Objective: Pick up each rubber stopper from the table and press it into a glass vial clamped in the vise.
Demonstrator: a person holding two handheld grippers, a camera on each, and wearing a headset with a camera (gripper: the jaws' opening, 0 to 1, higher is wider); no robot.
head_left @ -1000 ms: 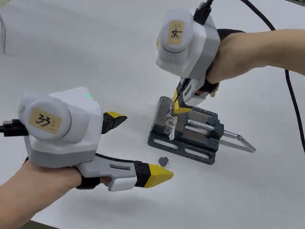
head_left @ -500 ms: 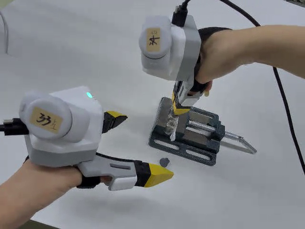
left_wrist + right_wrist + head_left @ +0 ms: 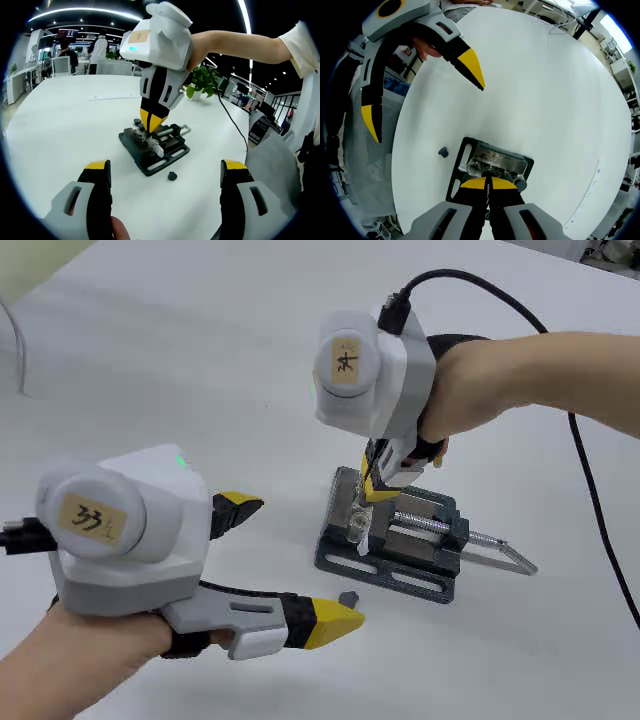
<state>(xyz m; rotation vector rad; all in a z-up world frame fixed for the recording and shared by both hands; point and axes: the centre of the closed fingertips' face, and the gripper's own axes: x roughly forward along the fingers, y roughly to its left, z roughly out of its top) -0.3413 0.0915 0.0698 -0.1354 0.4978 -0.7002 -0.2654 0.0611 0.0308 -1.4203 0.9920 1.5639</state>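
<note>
Head view: you are holding the left gripper low at the near left of the white table. Its yellow-tipped jaws are standing wide apart and gripping nothing. A small dark rubber stopper is lying on the table just right of the nearer jaw tip, close in front of the vise. You are pointing the right gripper steeply down over the left end of the vise, where a clear glass vial is sitting upright in the clamp. Right gripper view: its jaws are pressing together, tips meeting just above the vise. I cannot tell whether they are pinching anything.
</note>
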